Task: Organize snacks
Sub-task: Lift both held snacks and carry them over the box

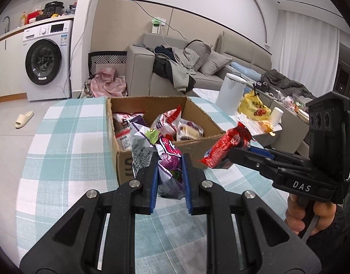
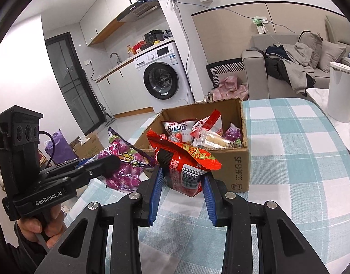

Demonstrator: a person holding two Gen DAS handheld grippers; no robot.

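An open cardboard box [image 1: 123,159] [image 2: 239,171] holds several snack packets on the checked tablecloth [image 1: 67,150] [image 2: 300,159]. My left gripper [image 1: 169,164] is shut on a purple snack bag [image 1: 169,166], held just in front of the box; it also shows in the right wrist view [image 2: 124,166]. My right gripper [image 2: 183,178] is shut on a red snack bag [image 2: 186,169], held near the box's front corner; the red bag shows at the right of the left wrist view [image 1: 225,148].
A white bin [image 1: 229,96] [image 2: 340,91], a yellow bag [image 1: 253,106] and a white cup [image 1: 276,116] stand on a side table to the right. A sofa [image 1: 138,68] with clothes and a washing machine [image 1: 45,61] lie beyond.
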